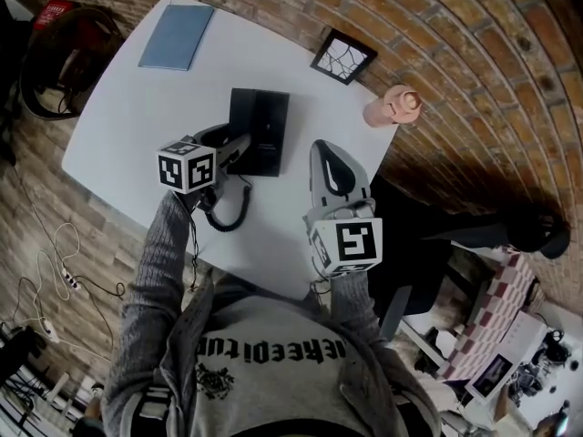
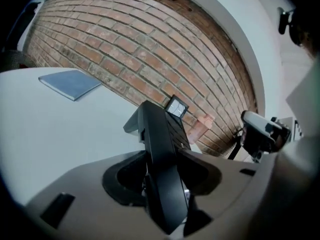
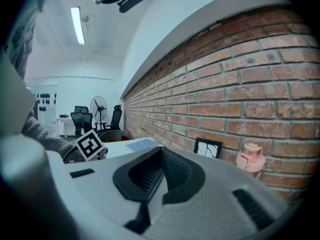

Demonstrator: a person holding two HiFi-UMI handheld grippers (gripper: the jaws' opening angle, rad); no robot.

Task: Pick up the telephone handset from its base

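The left gripper (image 1: 235,144) has its jaws spread wide, one on each side of the black handset (image 2: 160,154). The handset runs straight up the gap between them. Whether the pads actually press on it cannot be made out; it looks straddled, not clamped. The handset lies along the left side of the black telephone base (image 1: 266,130), and the keypad shows just to its right in the left gripper view.

The right gripper (image 1: 324,153) has its jaws closed together with nothing between them. It hangs over the table to the right of the telephone base, apart from it, pointing towards the brick wall.

Counted:
- two grippers, each bearing one marker cube
- one telephone base with one handset
- one black coiled cord (image 1: 228,212), looping out from the near left corner of the telephone base
- one blue notebook (image 1: 177,36), lying flat, well beyond the telephone base and to its left
- one small black picture frame (image 1: 343,56), beyond the telephone base to its right, by the wall
- one pink bottle (image 1: 393,107), further right of the telephone base at the table's edge

All of these rest on one white table (image 1: 137,126) — the right gripper alone touches none of them
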